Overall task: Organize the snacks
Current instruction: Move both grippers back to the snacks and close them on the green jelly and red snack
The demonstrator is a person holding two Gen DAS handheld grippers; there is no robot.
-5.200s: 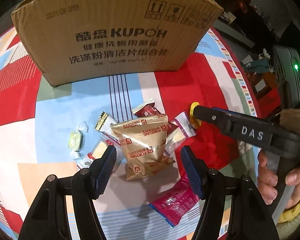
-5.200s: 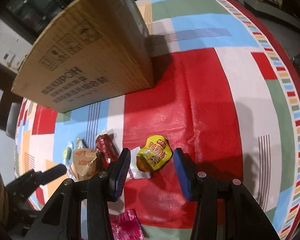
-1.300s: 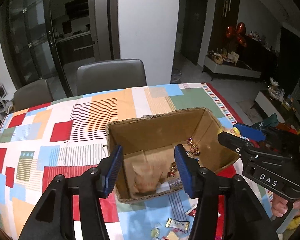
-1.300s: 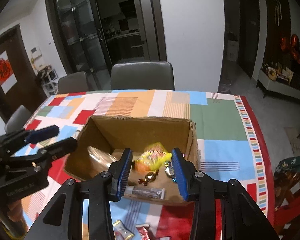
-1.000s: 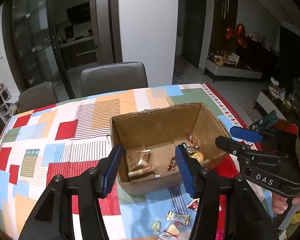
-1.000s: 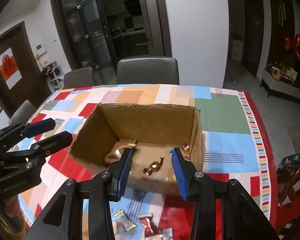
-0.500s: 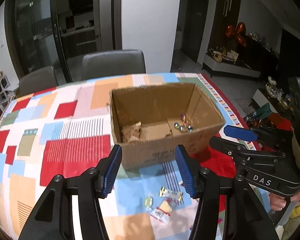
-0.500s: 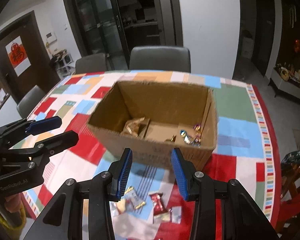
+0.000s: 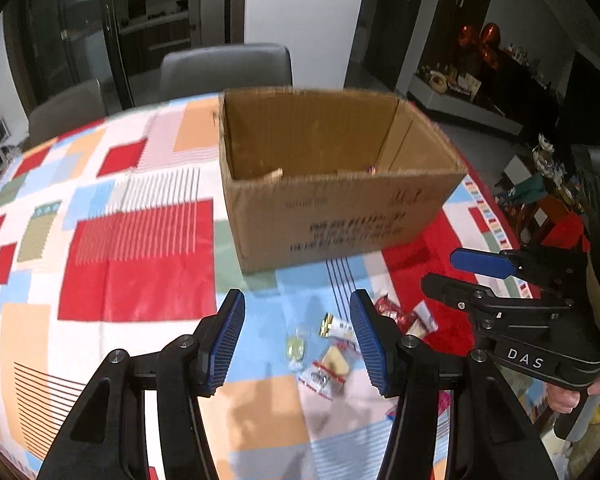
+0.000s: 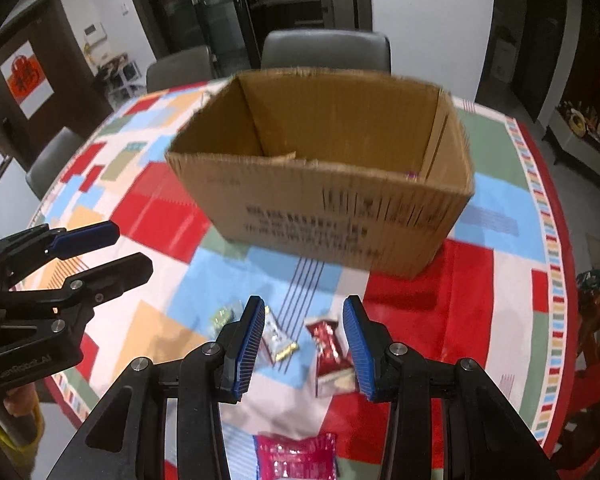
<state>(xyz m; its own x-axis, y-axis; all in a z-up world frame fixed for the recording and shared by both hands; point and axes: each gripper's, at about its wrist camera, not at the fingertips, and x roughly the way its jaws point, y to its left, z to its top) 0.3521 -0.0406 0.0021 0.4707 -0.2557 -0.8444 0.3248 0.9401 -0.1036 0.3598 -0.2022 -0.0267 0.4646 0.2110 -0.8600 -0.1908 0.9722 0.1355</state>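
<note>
on the left, the left gripper (image 9: 298,338) hangs above the patchwork tablecloth (image 9: 132,264) with its two blue-padded jaws parted to a middling gap and nothing between them; a person's hand (image 10: 18,400) holds its handle in the right wrist view. below that gap lies a small scatter of loose snacks, five that can be counted in the left wrist view: one round pale green candy (image 9: 295,347), one gold-ended wrapper (image 9: 334,327), one clear packet with a tan biscuit (image 9: 332,368), one red wrapper (image 9: 388,309) and one white-ended wrapper (image 9: 422,320); some overlap, so the count is rough. a sixth, one pink packet (image 10: 296,456), lies nearest the table edge. behind the scatter, well apart from it, stands one open cardboard box (image 9: 340,216), upright, with dark print on its near wall; what lies inside is mostly hidden. to the right, the right gripper (image 10: 305,342) also hangs empty over the snacks, its jaws parted a little narrower. two dark chairs (image 10: 326,50) stand behind the table.
</note>
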